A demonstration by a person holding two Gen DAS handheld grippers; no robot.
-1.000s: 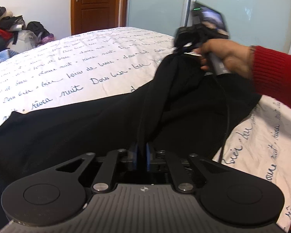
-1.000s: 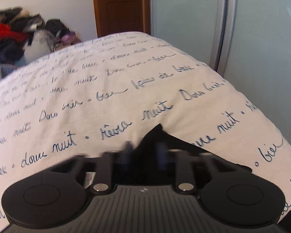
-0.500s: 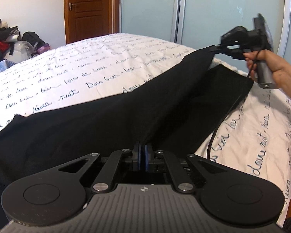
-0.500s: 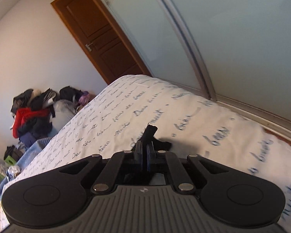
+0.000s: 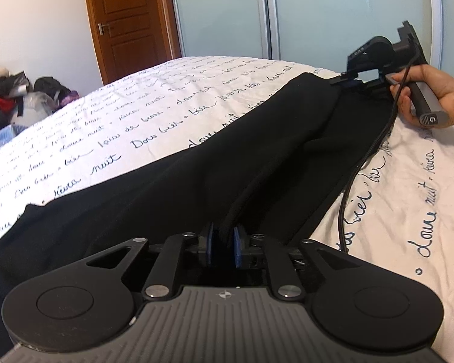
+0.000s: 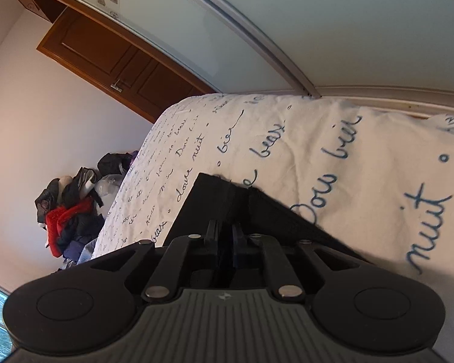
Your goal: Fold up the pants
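The black pants (image 5: pixel 215 163) are lying stretched across the near part of the bed (image 5: pixel 142 121), one long fold already laid so the cloth is doubled lengthwise. At the pants' near end the left gripper (image 5: pixel 223 243) has just been opening: its blue pads (image 5: pixel 210 242) are standing a little apart, with a ridge of fabric between them that they no longer seem to be pressing. At the pants' far end the right gripper (image 6: pixel 225 239), held in a hand (image 5: pixel 429 90), has likewise just been easing open; the pads are barely parted, with the corner of the cloth between them, and whether they are gripping it I cannot tell. By my reading the lengthwise fold is being set down and released; the crosswise folds are waiting. Beyond the pants, a clothes heap (image 5: pixel 12 96) is sitting by the wooden door (image 5: pixel 130 21).
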